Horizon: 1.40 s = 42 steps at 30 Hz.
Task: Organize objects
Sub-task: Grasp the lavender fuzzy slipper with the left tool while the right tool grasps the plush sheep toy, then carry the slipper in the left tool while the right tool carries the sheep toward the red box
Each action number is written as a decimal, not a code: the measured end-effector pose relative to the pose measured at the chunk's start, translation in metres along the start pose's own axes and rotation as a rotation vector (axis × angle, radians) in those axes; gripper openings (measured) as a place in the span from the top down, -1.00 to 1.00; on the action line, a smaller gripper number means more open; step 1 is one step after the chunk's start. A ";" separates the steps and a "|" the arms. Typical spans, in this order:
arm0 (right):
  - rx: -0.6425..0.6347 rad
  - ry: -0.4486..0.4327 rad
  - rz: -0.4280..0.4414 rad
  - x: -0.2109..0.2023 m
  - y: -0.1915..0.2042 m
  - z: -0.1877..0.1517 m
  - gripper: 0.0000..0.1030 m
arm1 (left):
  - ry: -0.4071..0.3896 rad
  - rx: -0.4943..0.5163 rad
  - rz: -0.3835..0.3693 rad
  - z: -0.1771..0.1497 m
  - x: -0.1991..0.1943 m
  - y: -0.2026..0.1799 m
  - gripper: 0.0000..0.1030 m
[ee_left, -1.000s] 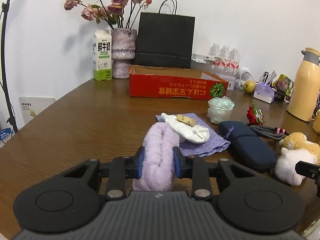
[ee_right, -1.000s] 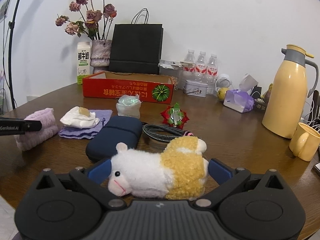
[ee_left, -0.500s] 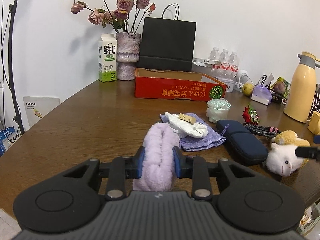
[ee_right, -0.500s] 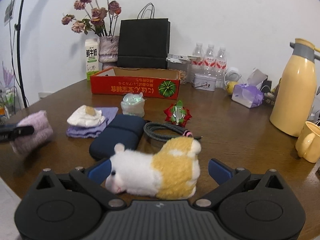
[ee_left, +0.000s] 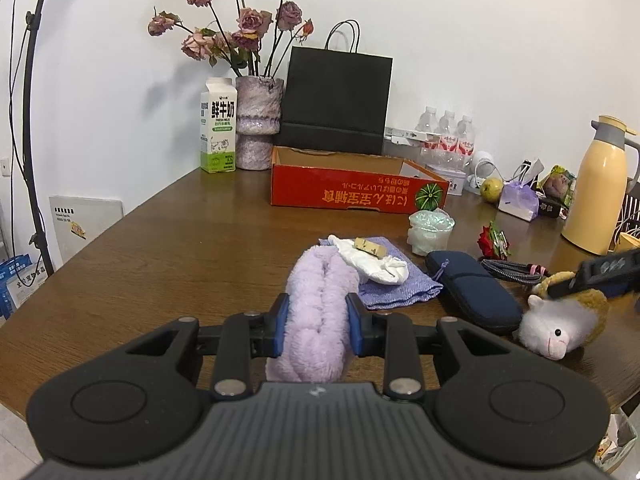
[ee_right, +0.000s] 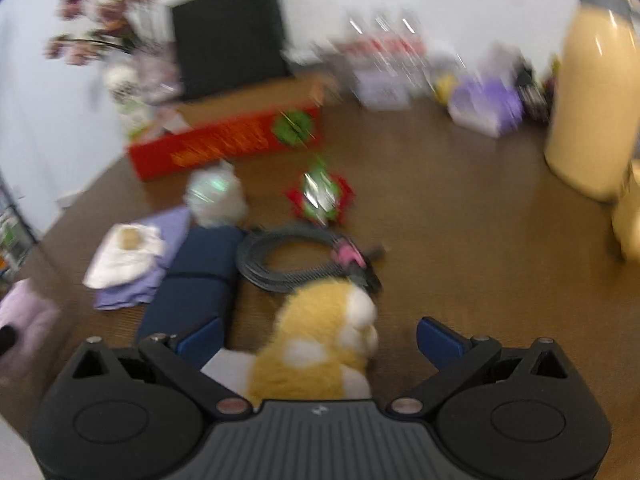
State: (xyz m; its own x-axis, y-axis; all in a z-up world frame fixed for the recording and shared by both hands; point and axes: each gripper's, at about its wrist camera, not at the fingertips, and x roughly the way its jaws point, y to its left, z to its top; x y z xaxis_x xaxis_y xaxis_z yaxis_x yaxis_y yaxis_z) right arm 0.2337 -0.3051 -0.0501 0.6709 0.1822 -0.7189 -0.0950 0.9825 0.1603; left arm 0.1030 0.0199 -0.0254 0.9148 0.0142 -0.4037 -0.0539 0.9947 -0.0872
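Jaws of left gripper (ee_left: 315,324) pinching purple fuzzy roll (ee_left: 320,308), long axis straight ahead toward red box (ee_left: 352,194).

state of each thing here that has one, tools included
left tool: shut on purple fluffy roll
right tool: open, plush sheep between its fingers
red box: open-topped
milk carton: upright
yellow flask: upright, lid on
dark blue case: closed, lying flat

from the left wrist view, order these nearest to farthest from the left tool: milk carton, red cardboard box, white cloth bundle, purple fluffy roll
1. purple fluffy roll, clamped in the left tool
2. white cloth bundle, just beyond on the purple cloth
3. red cardboard box, mid-table
4. milk carton, far left by the wall
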 end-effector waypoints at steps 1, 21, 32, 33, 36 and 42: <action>0.017 0.033 0.001 0.008 -0.002 -0.003 -0.97 | -0.001 -0.003 0.002 0.000 -0.001 0.001 0.41; -0.144 -0.134 0.055 -0.019 0.036 -0.062 -0.15 | -0.020 -0.011 -0.015 -0.002 -0.023 0.001 0.41; -0.153 -0.263 0.121 -0.059 0.053 -0.057 -0.15 | -0.058 0.009 -0.045 0.009 -0.036 -0.007 0.41; -0.153 -0.272 0.126 -0.062 0.054 -0.056 -0.15 | -0.060 0.010 -0.048 0.011 -0.036 -0.008 0.41; -0.148 -0.302 0.143 -0.068 0.058 -0.052 -0.15 | -0.063 0.015 -0.061 0.016 -0.036 -0.012 0.41; -0.150 -0.352 0.183 -0.073 0.070 -0.039 -0.15 | -0.077 0.024 -0.081 0.030 -0.029 -0.021 0.41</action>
State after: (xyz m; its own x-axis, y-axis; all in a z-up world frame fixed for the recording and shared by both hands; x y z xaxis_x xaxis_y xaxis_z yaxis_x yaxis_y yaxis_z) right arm 0.1488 -0.2476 -0.0128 0.8410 0.3548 -0.4085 -0.3241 0.9349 0.1447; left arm 0.0893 0.0013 0.0152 0.9439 -0.0591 -0.3249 0.0299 0.9951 -0.0941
